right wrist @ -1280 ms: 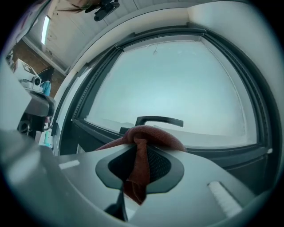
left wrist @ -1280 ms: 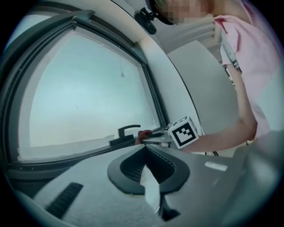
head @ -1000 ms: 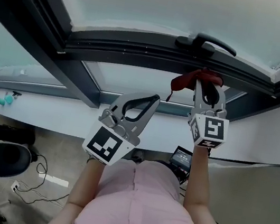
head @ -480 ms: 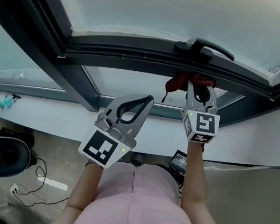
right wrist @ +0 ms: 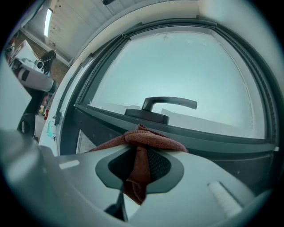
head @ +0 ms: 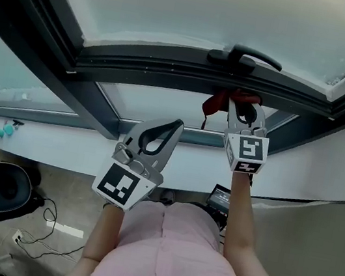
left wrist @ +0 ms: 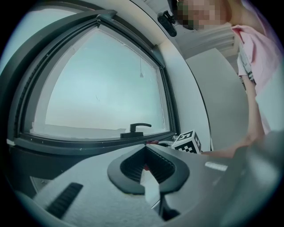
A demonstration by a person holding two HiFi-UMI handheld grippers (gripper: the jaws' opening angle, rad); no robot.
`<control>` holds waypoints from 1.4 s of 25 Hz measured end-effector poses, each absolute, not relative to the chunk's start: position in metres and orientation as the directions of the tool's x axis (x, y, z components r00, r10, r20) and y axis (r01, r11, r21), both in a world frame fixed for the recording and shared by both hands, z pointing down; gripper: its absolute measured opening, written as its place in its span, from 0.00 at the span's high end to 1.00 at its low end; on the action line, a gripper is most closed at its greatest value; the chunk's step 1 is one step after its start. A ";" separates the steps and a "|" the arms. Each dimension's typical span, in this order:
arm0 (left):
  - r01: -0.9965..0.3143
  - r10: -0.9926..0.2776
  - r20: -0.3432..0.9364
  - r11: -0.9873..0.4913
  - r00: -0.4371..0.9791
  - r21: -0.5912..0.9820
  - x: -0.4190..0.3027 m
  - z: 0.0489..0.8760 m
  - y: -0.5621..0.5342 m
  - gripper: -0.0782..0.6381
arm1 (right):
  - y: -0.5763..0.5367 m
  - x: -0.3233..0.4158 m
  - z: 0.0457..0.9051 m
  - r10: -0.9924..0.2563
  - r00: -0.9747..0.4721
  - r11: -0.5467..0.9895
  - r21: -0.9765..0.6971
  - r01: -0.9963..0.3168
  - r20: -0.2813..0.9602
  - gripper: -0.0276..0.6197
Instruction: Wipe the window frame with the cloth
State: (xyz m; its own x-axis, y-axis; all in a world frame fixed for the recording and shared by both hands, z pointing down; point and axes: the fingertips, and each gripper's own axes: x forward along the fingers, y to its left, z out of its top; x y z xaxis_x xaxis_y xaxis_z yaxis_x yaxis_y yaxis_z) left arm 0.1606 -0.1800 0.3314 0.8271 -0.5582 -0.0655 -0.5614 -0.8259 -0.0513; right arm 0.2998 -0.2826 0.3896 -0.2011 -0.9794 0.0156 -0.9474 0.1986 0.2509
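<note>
Right gripper clamps red cloth against dark window frame below handle.

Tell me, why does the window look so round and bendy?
Right gripper view: the wide lens bows the window frame, and the corners go dark. Left gripper view: same bulge, and the left tongs look blurry up close. Head view: frame lines bend less, and the glass glows pale.

I see a rust-red cloth, a dark grey window frame, its black handle, and a pale grey left tool and right tool bearing black-and-white square markers.
</note>
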 end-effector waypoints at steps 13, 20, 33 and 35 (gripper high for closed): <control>-0.539 -0.536 -0.080 -0.842 0.841 -0.030 0.169 0.323 -0.169 0.90 | -0.270 0.384 0.393 -0.999 -0.041 0.045 0.217 -0.975 0.025 0.86; -0.557 -0.556 -0.060 -0.830 0.829 -0.018 0.167 0.324 -0.170 0.90 | -0.266 0.430 0.393 -0.999 0.036 -0.029 0.212 -0.977 0.026 0.85; -0.530 -0.530 -0.010 -0.847 0.848 -0.045 0.176 0.335 -0.169 0.90 | -0.253 0.497 0.393 -0.988 0.149 -0.136 0.227 -0.964 0.041 0.85; -0.528 -0.528 -0.009 -0.848 0.849 -0.041 0.177 0.335 -0.170 0.90 | -0.253 0.499 0.393 -0.988 0.148 -0.133 0.241 -0.961 0.046 0.85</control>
State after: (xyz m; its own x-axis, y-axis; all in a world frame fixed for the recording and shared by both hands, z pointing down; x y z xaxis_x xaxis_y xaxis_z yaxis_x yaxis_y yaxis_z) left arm 0.1768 -0.1697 0.3347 0.8491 -0.5281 -0.0089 -0.5280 -0.8483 -0.0411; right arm 0.4987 -0.2533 0.3932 0.1477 -0.9880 0.0458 -0.9614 -0.1326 0.2411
